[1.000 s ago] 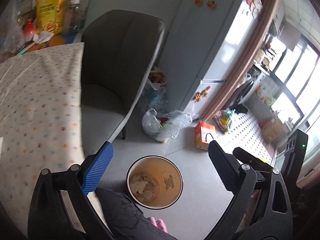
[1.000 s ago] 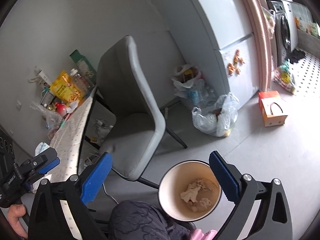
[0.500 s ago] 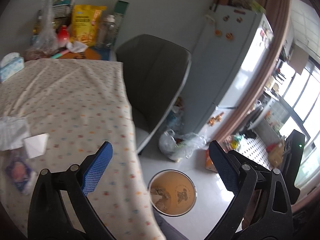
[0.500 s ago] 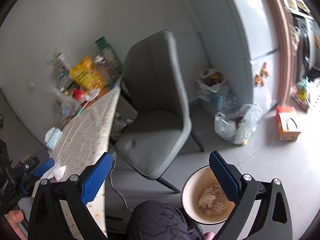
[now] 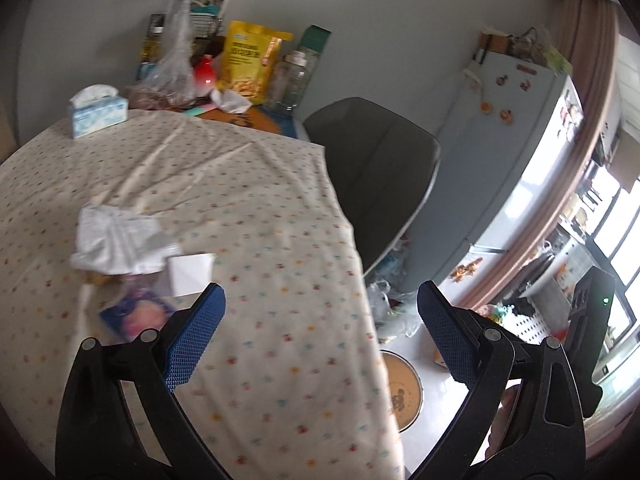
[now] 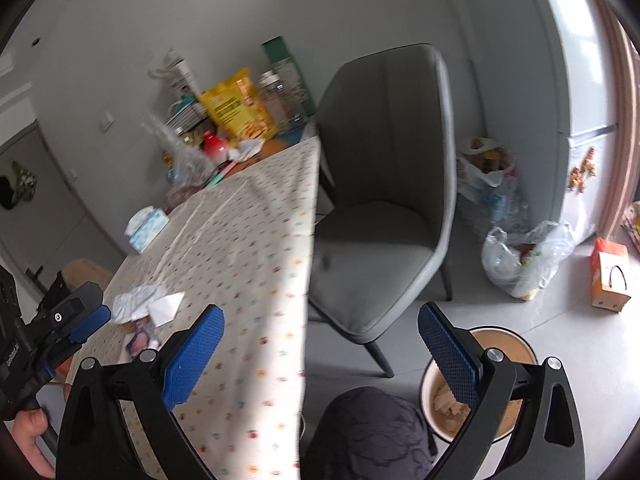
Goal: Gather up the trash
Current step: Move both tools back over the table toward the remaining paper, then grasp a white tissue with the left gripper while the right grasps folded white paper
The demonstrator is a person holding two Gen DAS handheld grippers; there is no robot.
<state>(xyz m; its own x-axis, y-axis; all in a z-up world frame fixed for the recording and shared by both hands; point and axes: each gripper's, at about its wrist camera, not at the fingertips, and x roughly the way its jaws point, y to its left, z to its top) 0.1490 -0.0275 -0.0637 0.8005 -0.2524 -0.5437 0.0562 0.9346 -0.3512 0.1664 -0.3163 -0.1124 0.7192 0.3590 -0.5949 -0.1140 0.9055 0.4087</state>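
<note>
1. The left gripper (image 5: 320,334) hangs over the spotted tablecloth (image 5: 256,208) with its jaws spread wide apart and nothing between them; its blue pads (image 5: 195,338) touch no object.
2. The right gripper (image 6: 320,354) is likewise wide apart and empty, held above the table edge and the floor.
3. The trash on the table is a small cluster: a crumpled white tissue (image 5: 114,238), a folded white paper (image 5: 190,274) just beside it, and a purple-printed wrapper (image 5: 136,316) near the left gripper's left pad.
4. From the right wrist camera, the same cluster (image 6: 148,306) lies between the two grippers, close to the left gripper (image 6: 78,322).
5. A round waste bin (image 6: 516,350) stands on the floor beside the grey chair (image 6: 384,184), holding crumpled paper (image 6: 448,400); the right gripper's right finger partly covers it.
6. A tissue box (image 5: 98,112) sits at the far side of the table.
</note>
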